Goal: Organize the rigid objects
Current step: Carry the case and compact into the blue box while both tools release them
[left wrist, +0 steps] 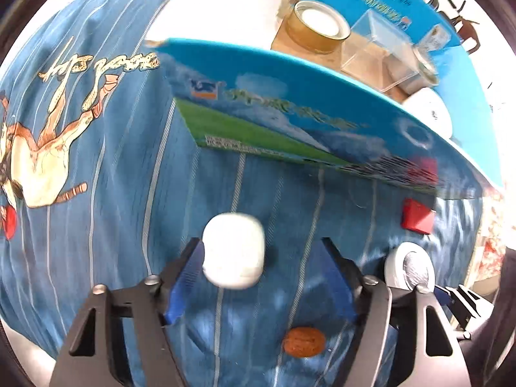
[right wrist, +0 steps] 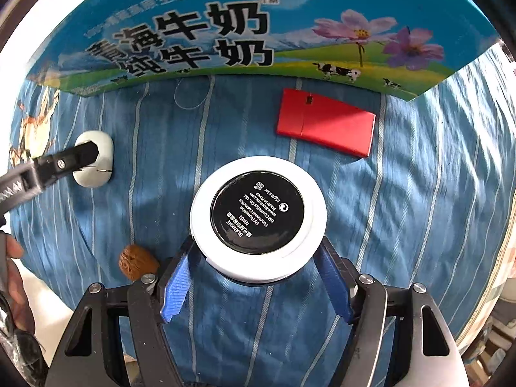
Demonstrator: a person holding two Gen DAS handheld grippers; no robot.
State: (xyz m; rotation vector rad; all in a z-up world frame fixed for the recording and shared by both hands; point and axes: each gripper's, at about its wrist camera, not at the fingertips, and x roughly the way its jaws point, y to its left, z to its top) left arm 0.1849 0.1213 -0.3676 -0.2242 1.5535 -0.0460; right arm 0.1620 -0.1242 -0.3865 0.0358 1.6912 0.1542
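A round white compact [right wrist: 258, 217], its black label reading "BLANKUE", "UV Protection", "BM Cosmetics Co., Ltd" and "Made in Korea", sits between the blue pads of the right tongs [right wrist: 258, 277], which are spread wide and close around its near edge without clearly pinching it. It lies label-up on a blue striped cloth [right wrist: 403, 225], probably so the flat case can be gripped by its rim.

To the left, the left tongs [left wrist: 262, 277] are also spread. A small white earbud-style case [left wrist: 233, 251] rests on the cloth between them, against the left pad and clear of the right one, a placement that suggests a grasp being lined up. A walnut [left wrist: 303, 342] lies close beside, nearer the camera, and a flat red case [right wrist: 325, 125] lies beyond the compact, just in front of the box.

That box, a blue milk carton box [right wrist: 258, 32] printed with large Chinese characters for "milk", cows, a green pasture and purple flowers, stands open at the far edge and appears to be the collecting bin. The left view shows things already inside: a roll of clear tape [left wrist: 317, 29], a clear plastic box [left wrist: 374, 51] and a white rounded item [left wrist: 429, 109]. The cloth carries a cartoon figure [left wrist: 42, 154] with scrawled lettering too distorted to read.
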